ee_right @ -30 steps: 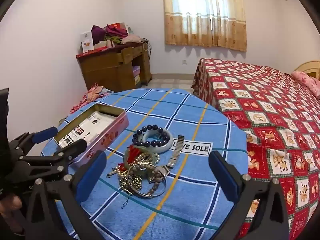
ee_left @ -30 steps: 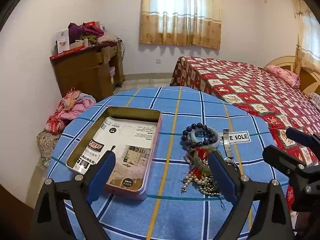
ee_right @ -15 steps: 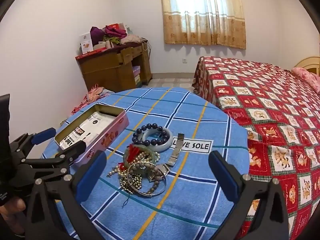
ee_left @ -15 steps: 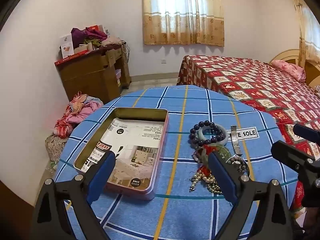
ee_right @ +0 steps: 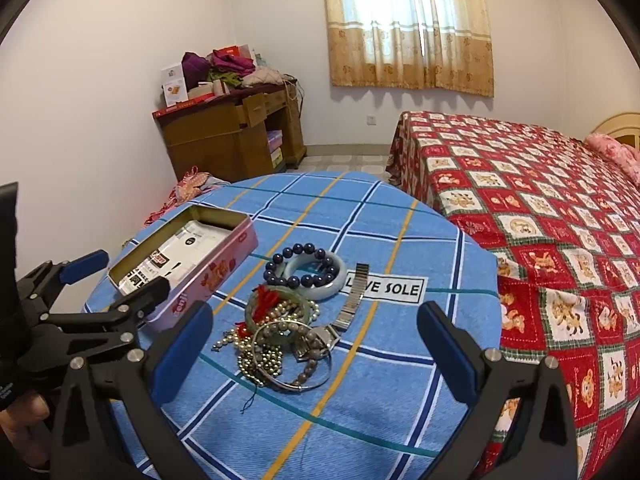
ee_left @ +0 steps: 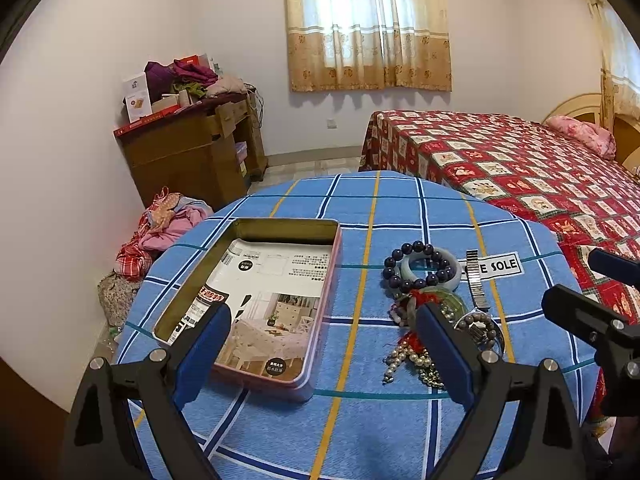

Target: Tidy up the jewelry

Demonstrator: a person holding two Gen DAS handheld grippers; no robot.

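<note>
A heap of jewelry (ee_right: 286, 334) lies on the round table with a blue checked cloth (ee_right: 352, 220): a dark bead bracelet (ee_right: 300, 264) on a pale jade bangle (ee_right: 334, 278), a green bangle with red tassel, pearl strings, a metal watch (ee_right: 350, 308). The heap also shows in the left wrist view (ee_left: 428, 312). An open pink tin (ee_left: 260, 304) lined with a printed leaflet stands left of it; it also shows in the right wrist view (ee_right: 188, 264). My left gripper (ee_left: 322, 348) is open above the near table, between tin and heap. My right gripper (ee_right: 314, 348) is open and empty above the heap.
A bed with a red patterned cover (ee_right: 540, 208) stands right of the table. A wooden desk piled with clothes and boxes (ee_right: 232, 132) is at the back left wall. A pile of clothes (ee_left: 160, 228) lies on the floor by the table.
Both grippers have drawn back and risen a little, so the table, tin and jewelry look smaller and farther. Nothing on the table has moved.
</note>
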